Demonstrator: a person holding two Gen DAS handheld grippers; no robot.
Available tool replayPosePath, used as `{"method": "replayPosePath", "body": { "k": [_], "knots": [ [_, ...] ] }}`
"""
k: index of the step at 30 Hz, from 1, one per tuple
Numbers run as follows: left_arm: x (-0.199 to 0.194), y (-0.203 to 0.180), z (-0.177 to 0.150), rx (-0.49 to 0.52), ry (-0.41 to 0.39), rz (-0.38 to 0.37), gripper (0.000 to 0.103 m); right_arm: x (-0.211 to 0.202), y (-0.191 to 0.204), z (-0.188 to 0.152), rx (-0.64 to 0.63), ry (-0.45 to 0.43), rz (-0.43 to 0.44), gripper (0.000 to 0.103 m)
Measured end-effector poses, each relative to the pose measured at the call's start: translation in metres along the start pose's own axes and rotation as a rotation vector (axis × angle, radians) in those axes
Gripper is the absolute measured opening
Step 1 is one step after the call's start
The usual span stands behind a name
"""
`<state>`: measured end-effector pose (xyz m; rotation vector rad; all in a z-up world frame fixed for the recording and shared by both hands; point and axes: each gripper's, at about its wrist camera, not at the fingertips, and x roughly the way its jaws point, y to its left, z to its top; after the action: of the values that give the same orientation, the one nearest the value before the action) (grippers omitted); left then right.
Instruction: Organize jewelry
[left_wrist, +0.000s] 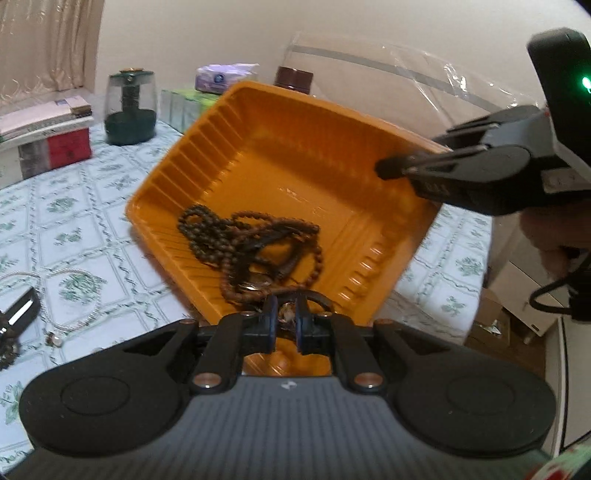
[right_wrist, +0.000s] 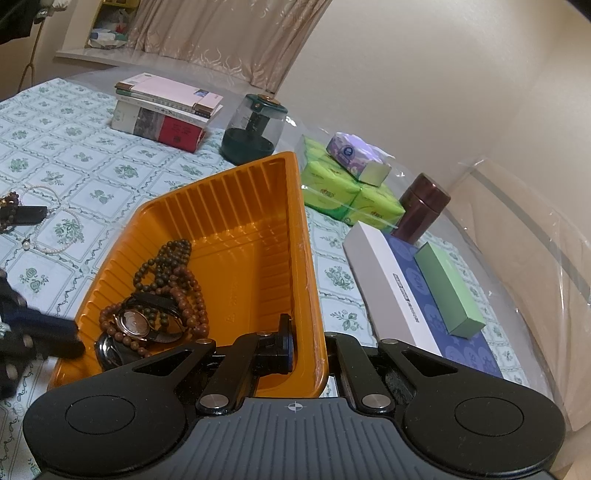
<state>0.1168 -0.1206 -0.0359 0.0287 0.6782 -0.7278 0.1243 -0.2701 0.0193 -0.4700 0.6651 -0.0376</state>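
An orange plastic tray (left_wrist: 295, 155) is held tilted above the table; it also shows in the right wrist view (right_wrist: 236, 221). In it lie brown bead strings (left_wrist: 236, 240) (right_wrist: 173, 273) and a wristwatch (right_wrist: 136, 321). My right gripper (right_wrist: 306, 343) is shut on the tray's side wall; it shows in the left wrist view (left_wrist: 399, 168) at the tray's right rim. My left gripper (left_wrist: 286, 321) is nearly closed at the tray's near rim, with a watch or beads between the fingers. A pearl necklace (left_wrist: 74, 295) (right_wrist: 48, 229) lies on the tablecloth.
On the flowered tablecloth (right_wrist: 92, 166) stand stacked books (right_wrist: 166, 110), a dark green glass jar (right_wrist: 255, 129), green tissue packs (right_wrist: 347, 192), a maroon flask (right_wrist: 421, 206), a white and blue box (right_wrist: 406, 295) with a green box (right_wrist: 450, 288). More jewelry (right_wrist: 14, 214) lies at left.
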Motion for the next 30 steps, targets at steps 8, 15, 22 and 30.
{"method": "replayPosePath", "body": {
  "k": [8,15,22,30],
  "knots": [
    [-0.017,0.022,-0.015,-0.011,-0.019,0.107,0.035,-0.001,0.000,0.000,0.003,-0.003,0.001,0.004],
    [-0.037,0.067,-0.025,-0.057,-0.041,0.273,0.056,-0.002,0.000,0.000,0.001,-0.003,0.002,0.004],
    [-0.035,0.111,-0.031,-0.112,-0.031,0.387,0.055,-0.002,0.000,0.001,-0.002,-0.004,0.001,0.004],
    [-0.011,0.126,-0.032,-0.084,0.004,0.408,0.036,-0.002,0.000,0.001,-0.002,0.001,-0.001,0.004]
  ]
}}
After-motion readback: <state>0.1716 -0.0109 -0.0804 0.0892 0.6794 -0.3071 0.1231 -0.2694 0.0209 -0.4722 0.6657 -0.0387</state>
